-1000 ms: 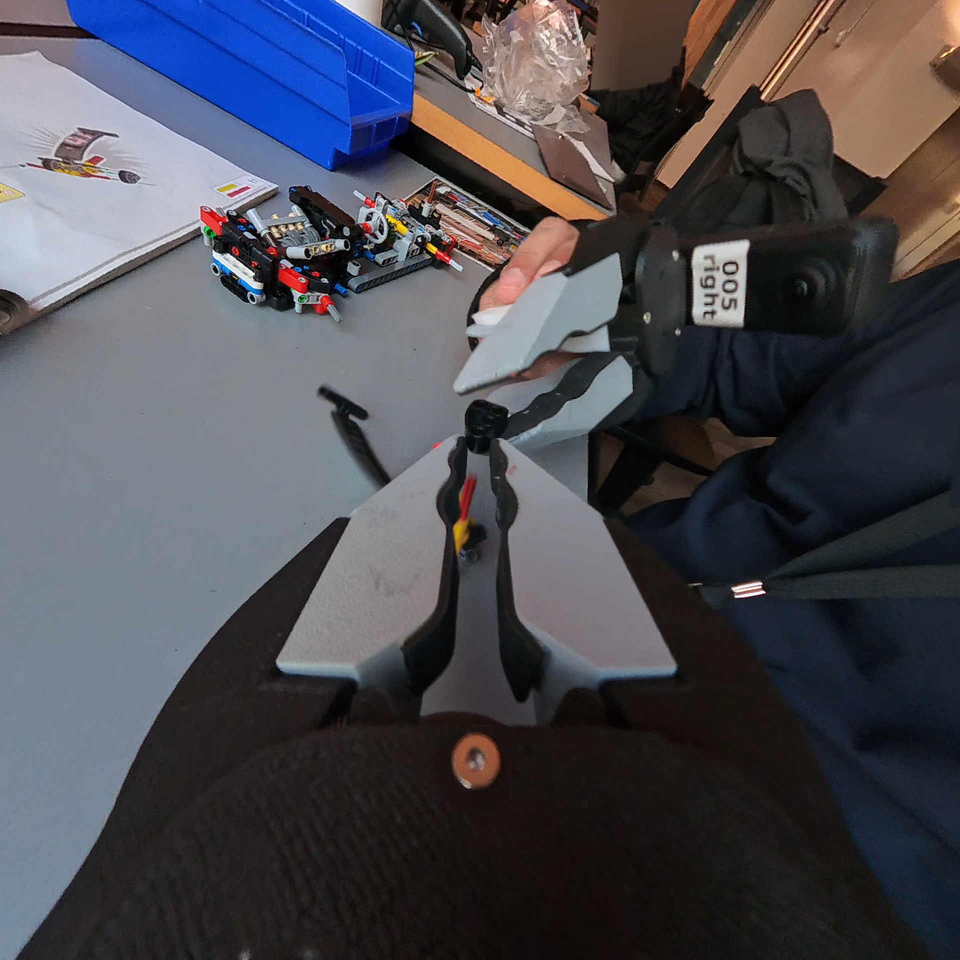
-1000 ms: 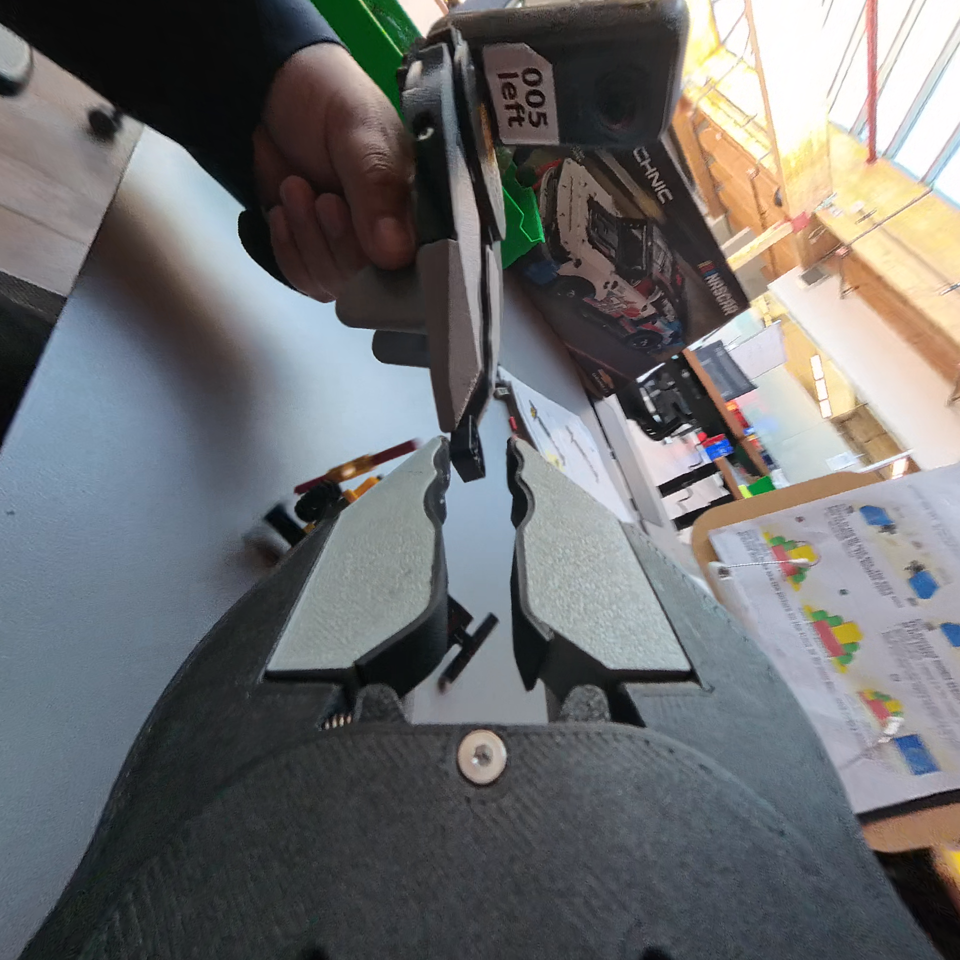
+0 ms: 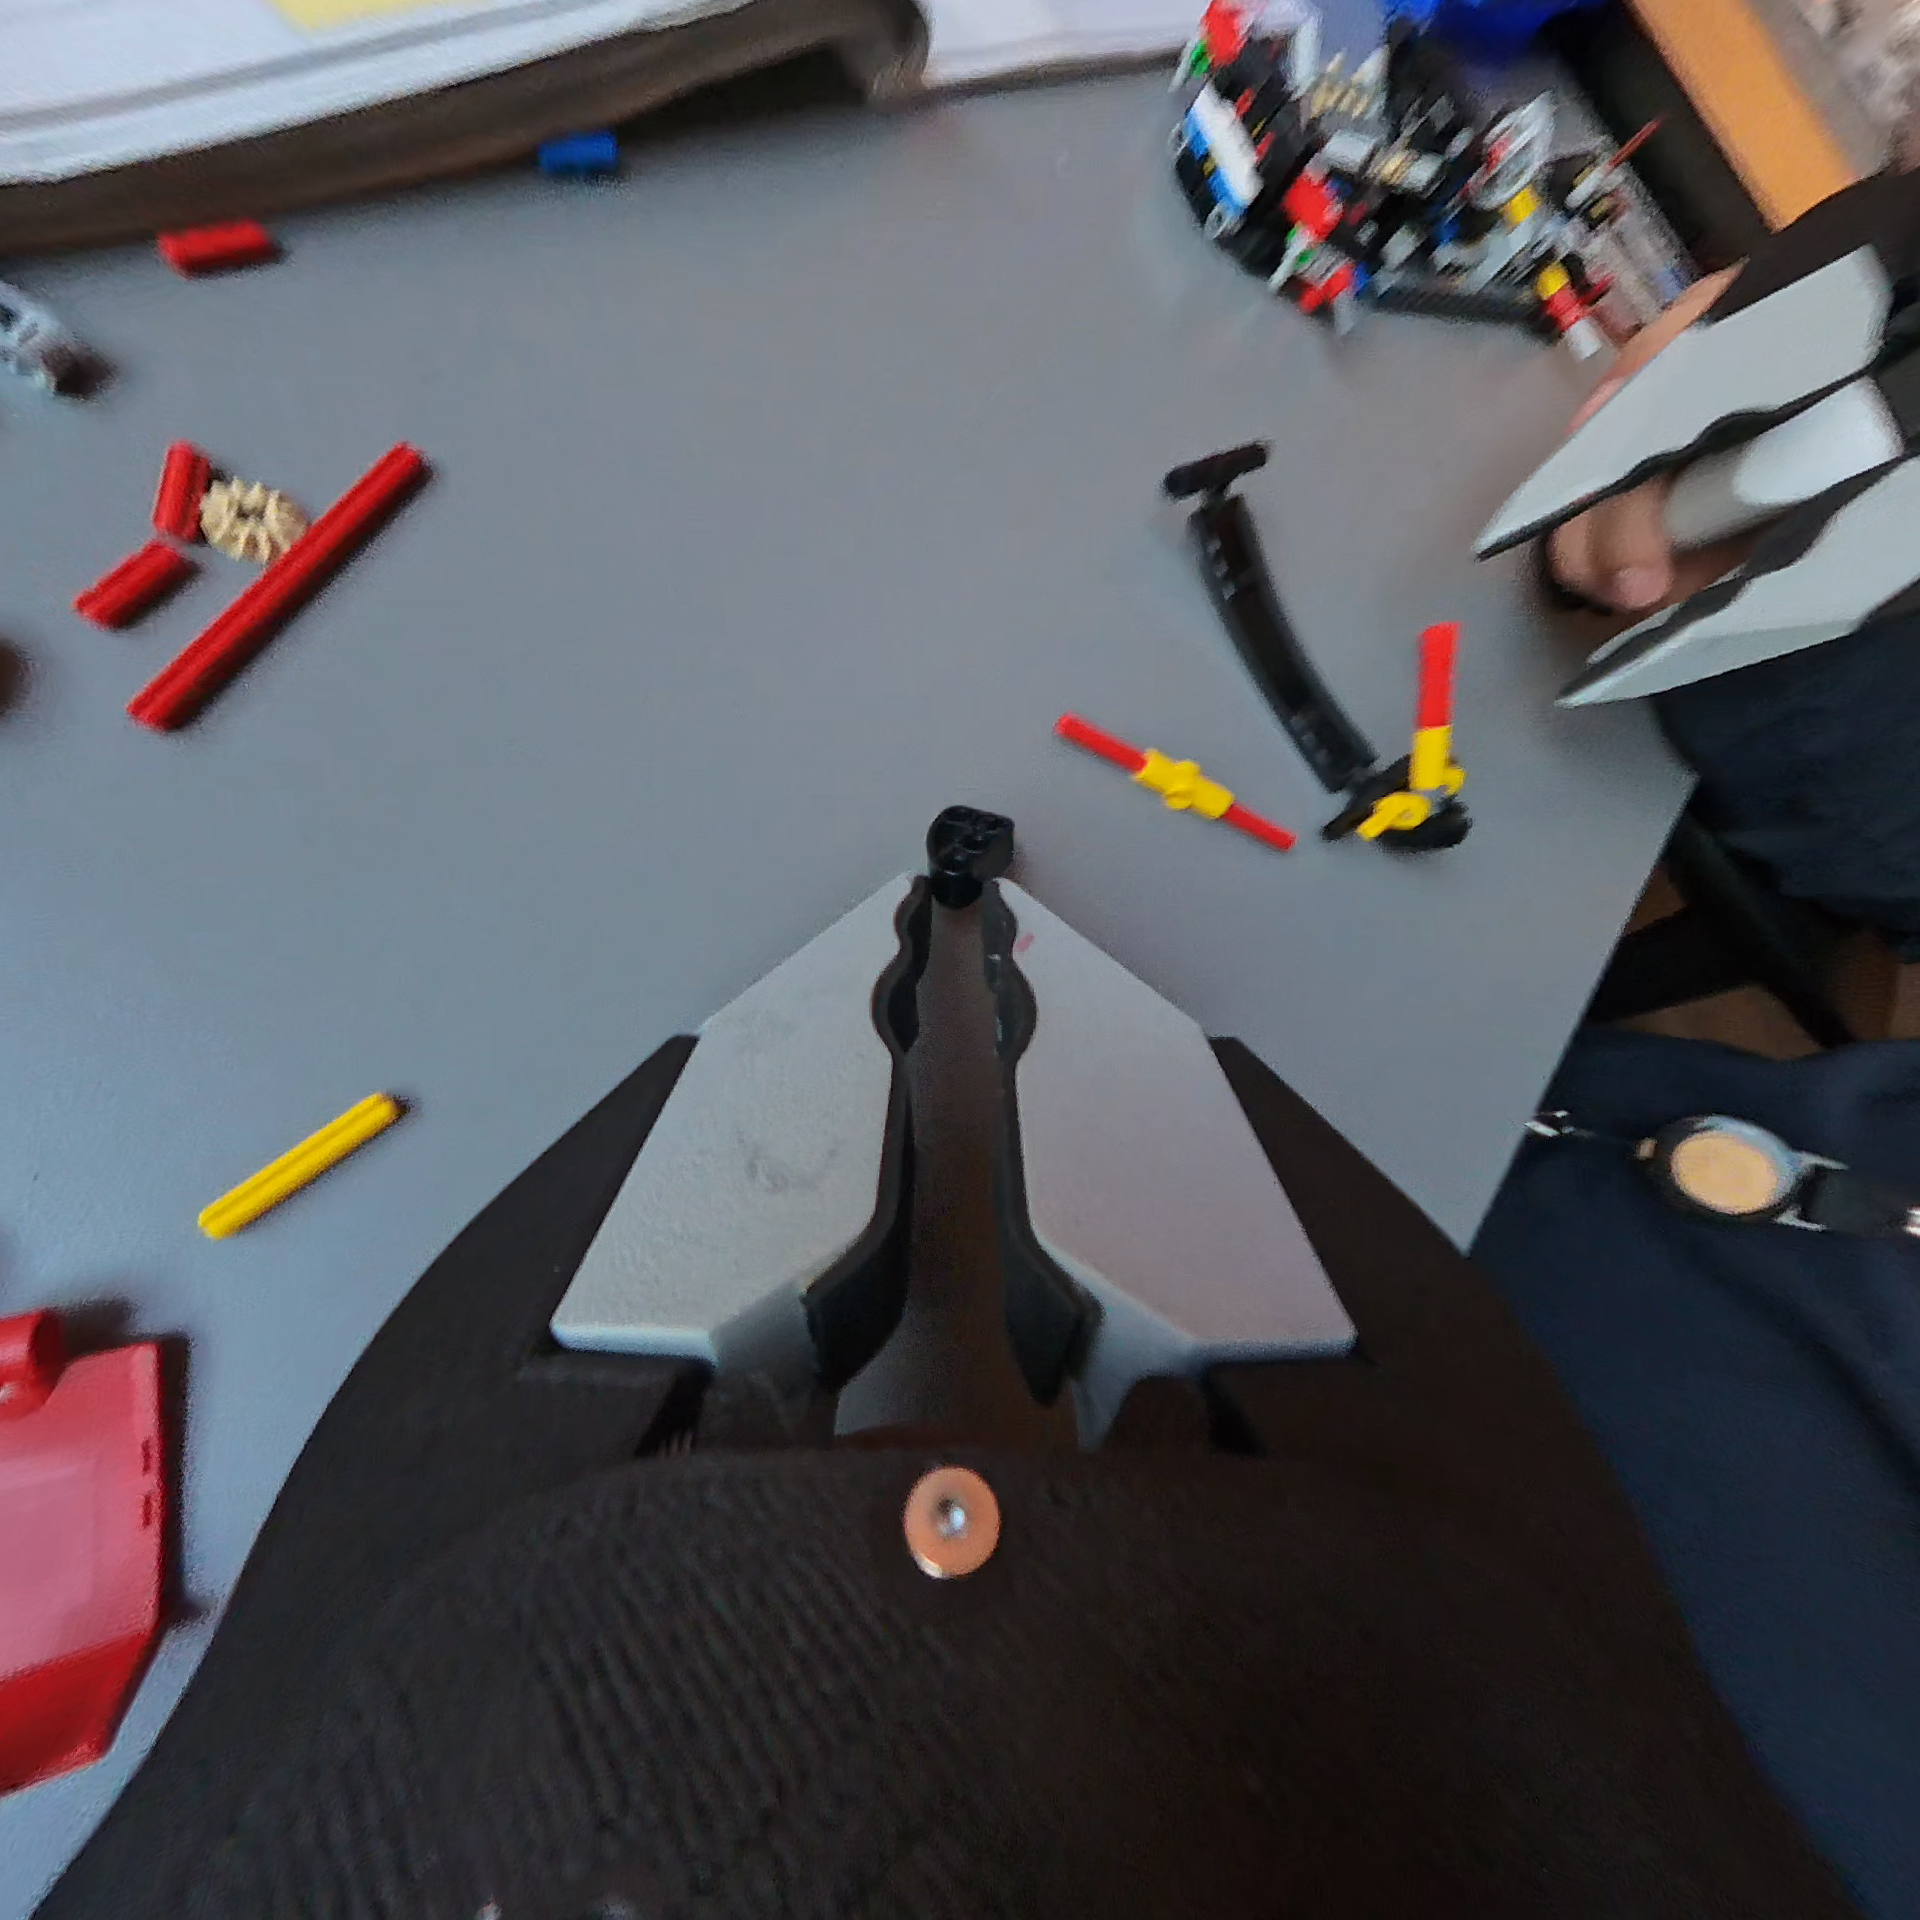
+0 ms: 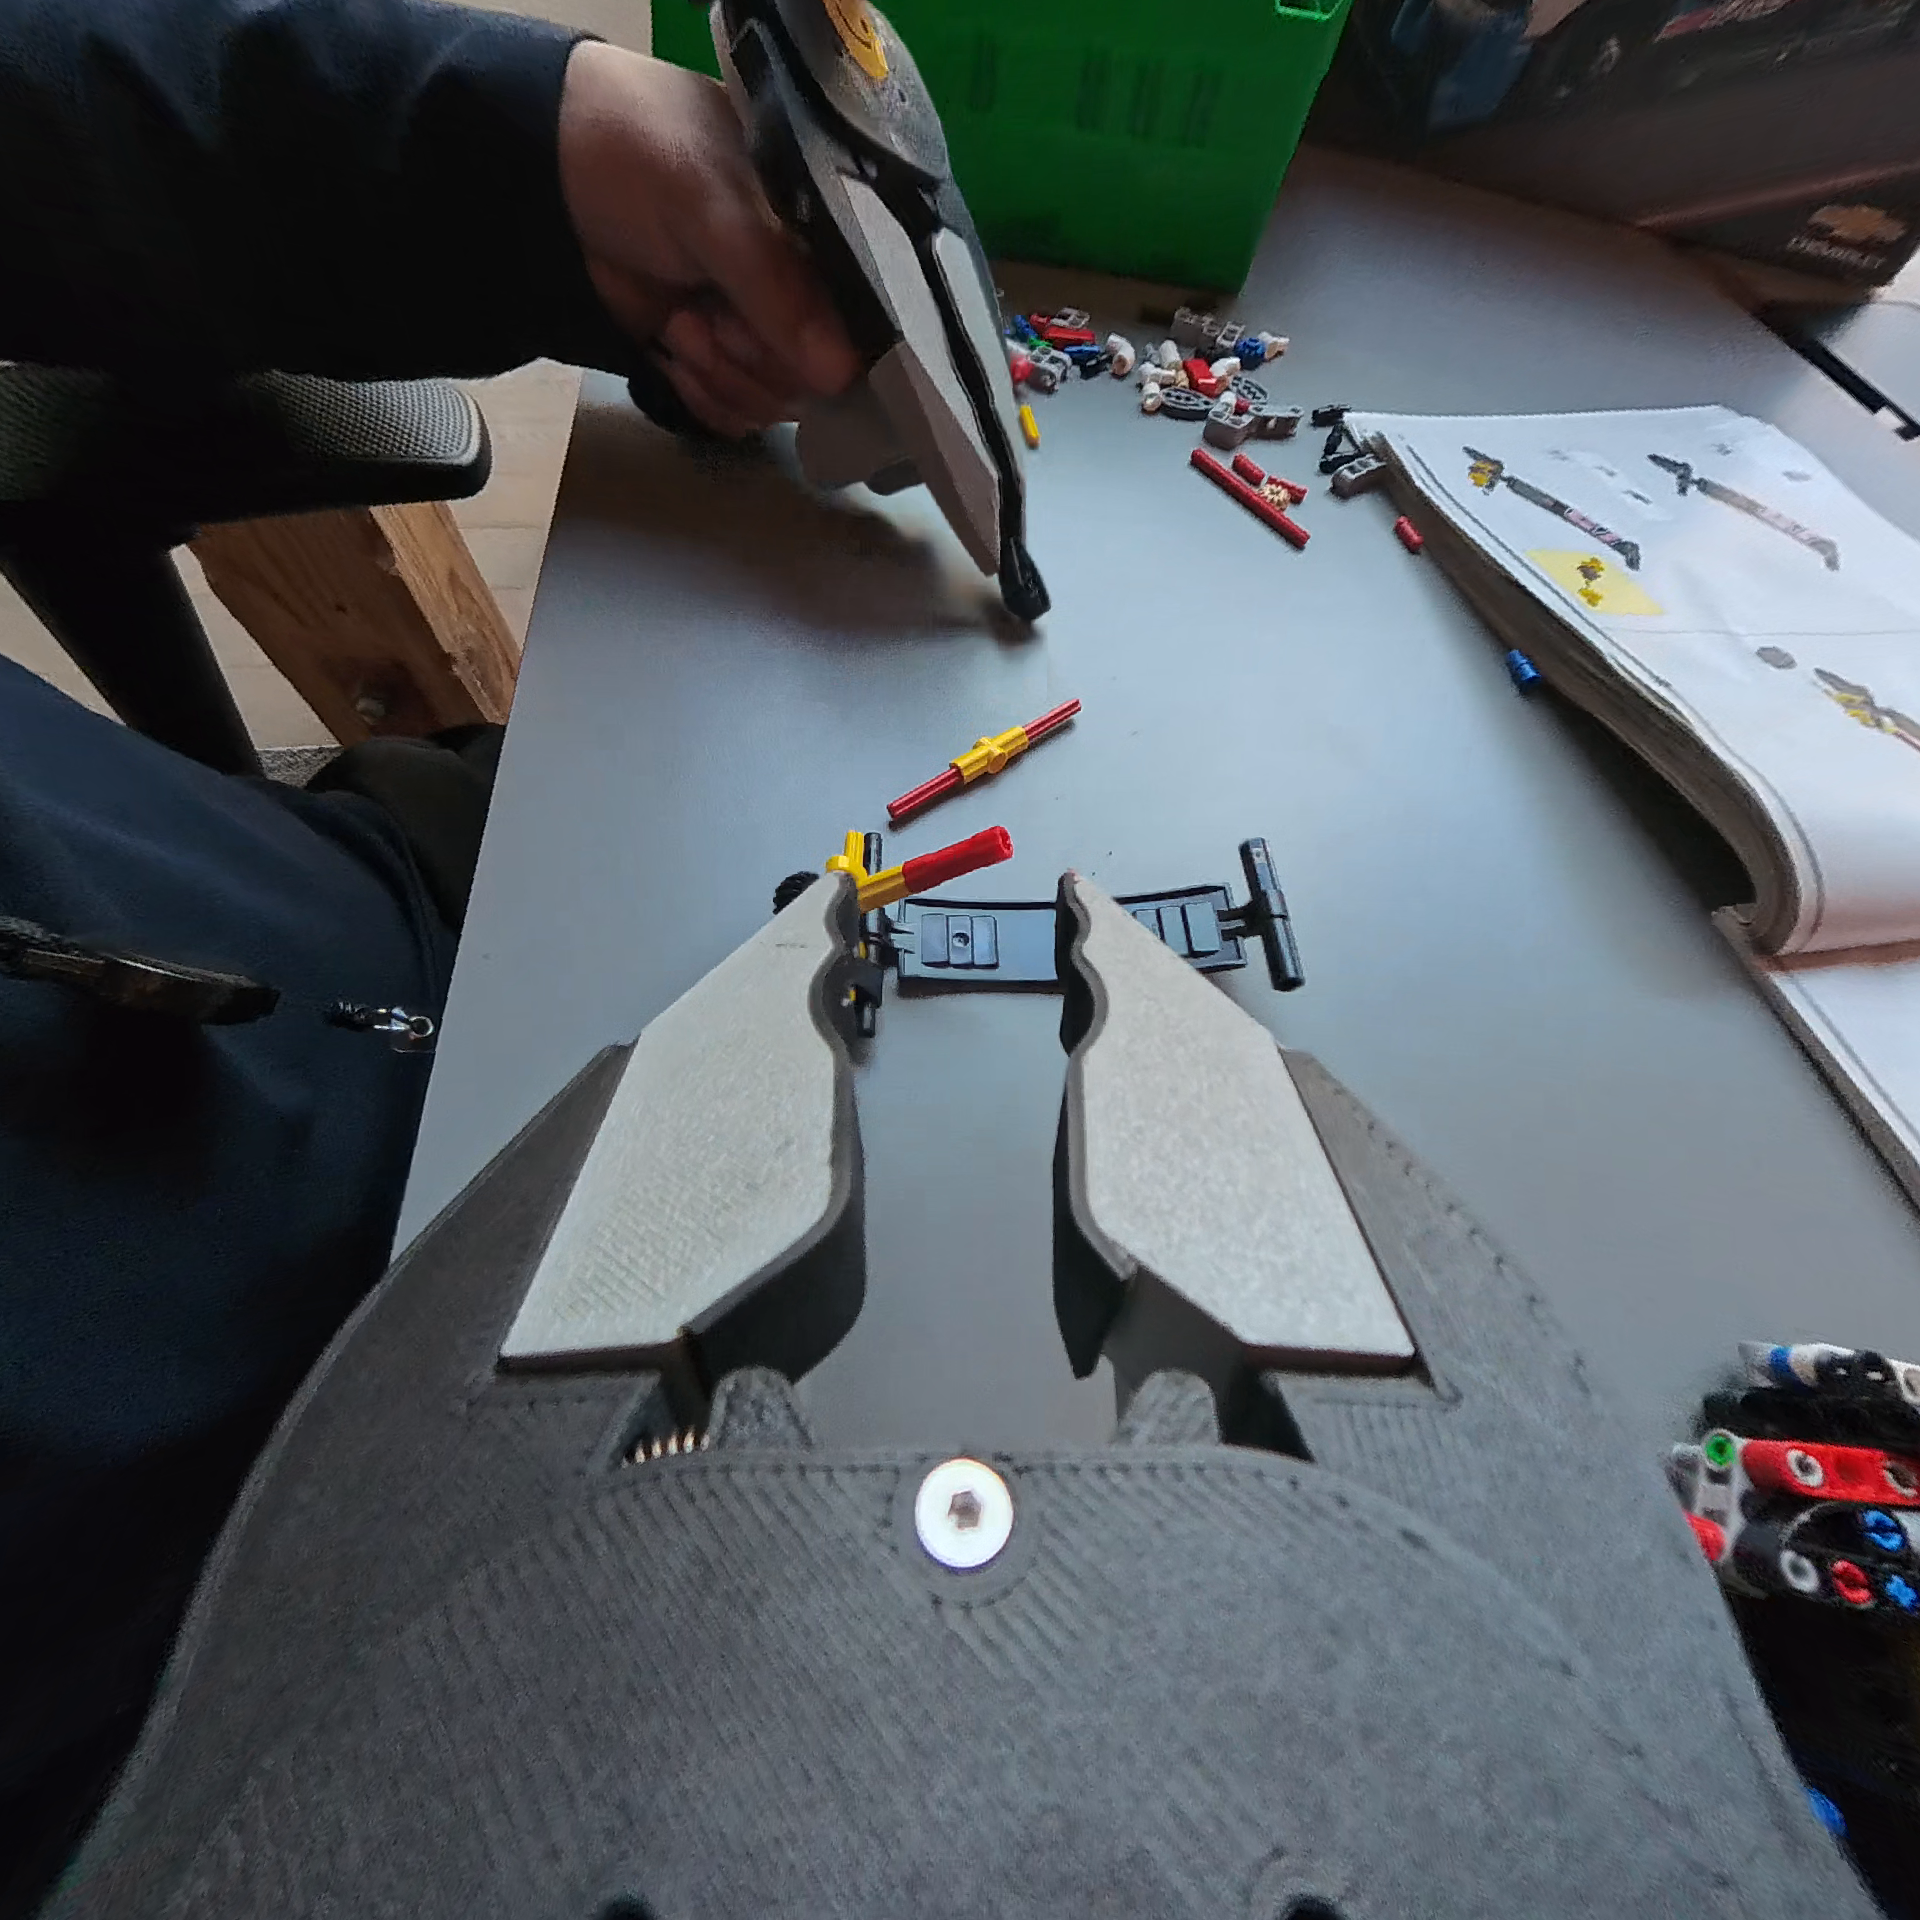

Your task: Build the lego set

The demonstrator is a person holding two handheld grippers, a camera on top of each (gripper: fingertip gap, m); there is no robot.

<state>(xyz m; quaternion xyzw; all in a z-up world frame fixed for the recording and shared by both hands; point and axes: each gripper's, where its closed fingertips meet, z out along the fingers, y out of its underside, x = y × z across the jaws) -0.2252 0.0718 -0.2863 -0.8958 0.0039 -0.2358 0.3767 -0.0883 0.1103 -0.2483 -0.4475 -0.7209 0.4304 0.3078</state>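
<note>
My left gripper [image 3: 954, 885] is shut on a small black connector piece [image 3: 968, 850] at its fingertips, just above the grey table [image 3: 675, 623]. The right wrist view shows this too: the left gripper [image 4: 1013, 566] pinches the black piece [image 4: 1023, 594] close to the table. My right gripper [image 4: 956, 894] is open and empty. It hovers over a long black curved panel [image 4: 977, 940] with a cross bar at one end and a yellow and red axle assembly [image 4: 914, 868] at the other. A red axle with a yellow connector [image 4: 982, 758] lies between the two grippers; it also shows in the left wrist view [image 3: 1174, 779].
An open instruction booklet [image 4: 1683, 623] lies right. A green bin [image 4: 1101, 125] stands at the back, with several small loose parts [image 4: 1174, 364] before it. A part-built model [image 3: 1403, 197] sits at the far right of the left wrist view. Red axles [image 3: 270, 582], a yellow axle [image 3: 296, 1164] and a red panel [image 3: 73, 1538] lie left. Spacing between my two grippers at the tips: around 15 centimeters.
Both grippers have come apart and tilted down toward the table. My right gripper has opened wider and moved over the black panel. My left gripper still holds the black piece.
</note>
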